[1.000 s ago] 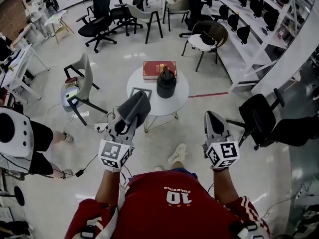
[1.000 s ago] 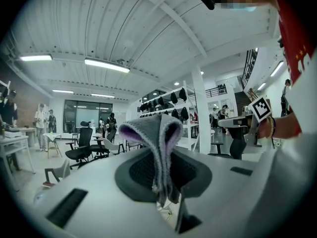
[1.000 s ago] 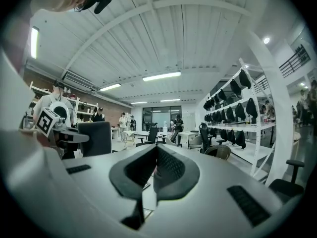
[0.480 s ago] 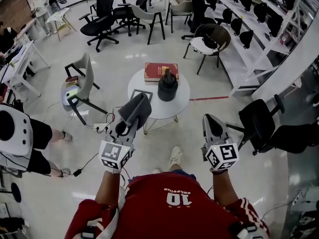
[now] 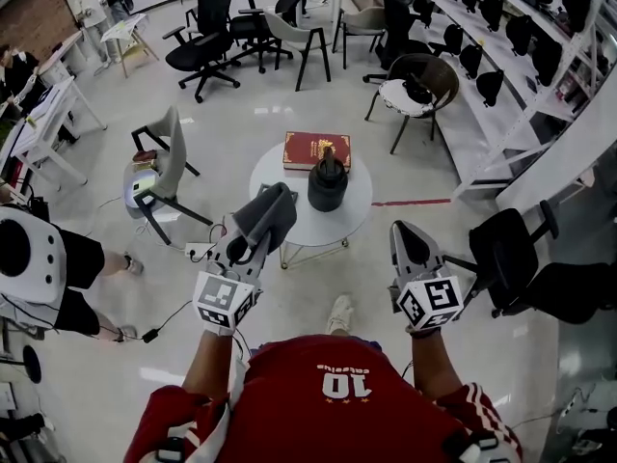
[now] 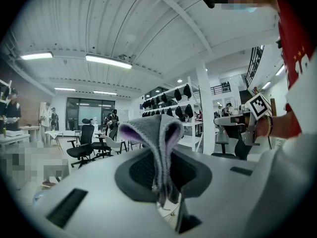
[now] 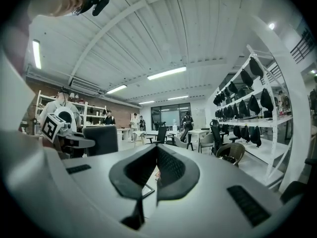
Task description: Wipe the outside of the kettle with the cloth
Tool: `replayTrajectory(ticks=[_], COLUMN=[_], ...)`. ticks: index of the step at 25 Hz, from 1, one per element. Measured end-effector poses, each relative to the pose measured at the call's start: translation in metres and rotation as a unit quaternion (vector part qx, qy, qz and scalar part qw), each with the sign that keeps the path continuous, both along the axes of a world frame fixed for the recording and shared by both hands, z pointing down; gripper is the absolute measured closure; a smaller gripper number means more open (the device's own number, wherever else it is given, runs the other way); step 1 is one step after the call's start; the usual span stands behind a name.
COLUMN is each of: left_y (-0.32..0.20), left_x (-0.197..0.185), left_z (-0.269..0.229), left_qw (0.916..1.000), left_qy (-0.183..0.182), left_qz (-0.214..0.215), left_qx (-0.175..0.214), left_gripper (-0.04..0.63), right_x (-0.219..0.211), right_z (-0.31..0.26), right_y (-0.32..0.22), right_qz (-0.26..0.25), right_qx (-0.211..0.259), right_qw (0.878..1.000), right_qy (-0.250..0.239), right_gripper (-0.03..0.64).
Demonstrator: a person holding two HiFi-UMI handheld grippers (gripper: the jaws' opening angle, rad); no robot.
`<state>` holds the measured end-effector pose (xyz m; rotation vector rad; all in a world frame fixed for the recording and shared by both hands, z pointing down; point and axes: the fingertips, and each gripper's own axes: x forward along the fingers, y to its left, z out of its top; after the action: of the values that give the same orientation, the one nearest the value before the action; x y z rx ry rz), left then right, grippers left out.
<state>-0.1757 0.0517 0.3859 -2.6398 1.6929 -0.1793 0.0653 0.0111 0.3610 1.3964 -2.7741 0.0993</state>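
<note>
Both nearer the kettle [image 5: 327,183] now: left gripper [image 5: 277,199] fingers pinch cloth [image 5: 258,218], right gripper [image 5: 405,230] apparently closed.

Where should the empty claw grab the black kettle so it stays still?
Probably the handle on top of the kettle, coming down from above with the right claw: it stands upright, the handle sticks up, the round body looks wide.

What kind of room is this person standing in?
Likely an open-plan office or lab: black wheeled office chairs, long white metal shelving holding dark objects, and white desks at the left.
</note>
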Motion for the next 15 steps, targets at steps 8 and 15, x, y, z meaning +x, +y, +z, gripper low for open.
replayTrajectory(ticks=[8, 15], left_y=[-0.058, -0.112], left_x=[0.018, 0.032], left_z=[-0.009, -0.009], left_qw=[0.9999, 0.9994], left_qy=[-0.006, -0.033], left_qz=[-0.008, -0.006], left_qx=[0.006, 0.01], left_gripper=[0.546, 0.546], right_x=[0.005, 0.027], right_z=[-0.008, -0.008], right_y=[-0.057, -0.108], right_qz=[-0.033, -0.035], right_qx=[0.008, 0.011], right_qw=[0.999, 0.999], right_qy=[-0.006, -0.022], right_gripper=[0.6, 0.6])
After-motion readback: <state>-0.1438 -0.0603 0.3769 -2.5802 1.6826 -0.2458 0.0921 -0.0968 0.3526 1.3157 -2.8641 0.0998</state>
